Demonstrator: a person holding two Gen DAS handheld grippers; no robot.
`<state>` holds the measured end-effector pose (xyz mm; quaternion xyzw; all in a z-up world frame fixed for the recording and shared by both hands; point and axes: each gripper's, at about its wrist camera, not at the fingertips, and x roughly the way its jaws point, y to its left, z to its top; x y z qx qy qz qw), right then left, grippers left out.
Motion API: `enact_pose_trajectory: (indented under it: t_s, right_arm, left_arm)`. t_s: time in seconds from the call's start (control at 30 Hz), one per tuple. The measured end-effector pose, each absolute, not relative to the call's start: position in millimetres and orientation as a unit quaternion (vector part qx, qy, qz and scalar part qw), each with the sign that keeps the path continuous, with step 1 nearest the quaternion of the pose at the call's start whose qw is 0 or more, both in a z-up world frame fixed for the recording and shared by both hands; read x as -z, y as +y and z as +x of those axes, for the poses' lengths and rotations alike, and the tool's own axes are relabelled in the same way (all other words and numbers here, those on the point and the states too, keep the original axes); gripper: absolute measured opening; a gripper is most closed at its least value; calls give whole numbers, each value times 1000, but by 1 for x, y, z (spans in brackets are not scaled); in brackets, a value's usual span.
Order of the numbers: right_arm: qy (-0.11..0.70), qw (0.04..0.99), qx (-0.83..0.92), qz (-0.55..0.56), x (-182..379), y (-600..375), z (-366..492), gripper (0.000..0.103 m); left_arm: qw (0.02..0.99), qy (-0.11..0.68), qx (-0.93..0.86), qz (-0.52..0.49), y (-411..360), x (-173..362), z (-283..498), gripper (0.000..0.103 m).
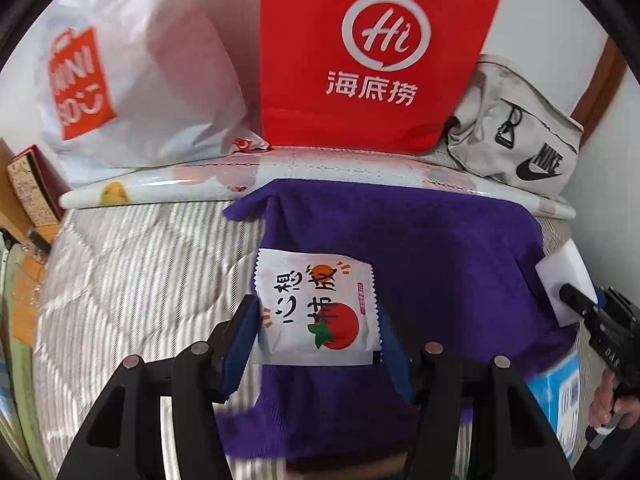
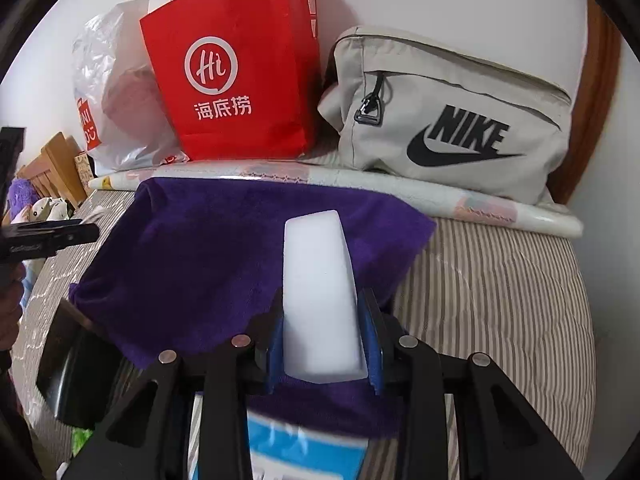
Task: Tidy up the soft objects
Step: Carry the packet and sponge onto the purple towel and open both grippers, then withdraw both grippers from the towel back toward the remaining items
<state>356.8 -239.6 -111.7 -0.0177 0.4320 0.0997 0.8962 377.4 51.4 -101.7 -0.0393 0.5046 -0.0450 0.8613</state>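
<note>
Gripping snack packet (image 1: 317,309) left, white sponge (image 2: 320,300) right, over purple towel (image 1: 420,248).

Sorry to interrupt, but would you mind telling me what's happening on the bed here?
A person is working with two handheld grippers over a purple towel spread on the bed. The left gripper holds a white snack packet, and the right gripper clamps a white foam block. Both items are held above the towel.

We read "Hi 海底捞" on the red paper bag (image 2: 236,80), "NIKE" on the grey pouch (image 2: 452,116), and probably "MINISO" on the white plastic bag (image 1: 80,84).
</note>
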Motion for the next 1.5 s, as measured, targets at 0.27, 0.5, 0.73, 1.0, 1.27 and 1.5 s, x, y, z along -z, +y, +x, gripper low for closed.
enact_pose_trajectory:
  t_s: [0.27,0.5,0.73,1.0,1.27,1.5]
  right_arm:
    - [464,880,-103,-16,133,-239,390,33]
    - [482,870,-105,-19,144,-238,405,33]
    - [488,866,-105,-20,147,-238,409,34]
    - [479,870,-113,-18,143,-240,404,68]
    - [457,884,-98,-14,122,-246,383,72]
    - [426,901,-79,-12,90,-257,338,72]
  left_arm:
    - [846,528,59,-49,40,127,419,56]
    - [836,542,67,-54,36,140,438,56]
    - [822,561,76,-54,32,146,449,60]
    - [833,546,82,-30,18,139,446,82]
    - [844,529,71,-50,31,110,422,82]
    - [862,502,52,-55,47,80,366,82]
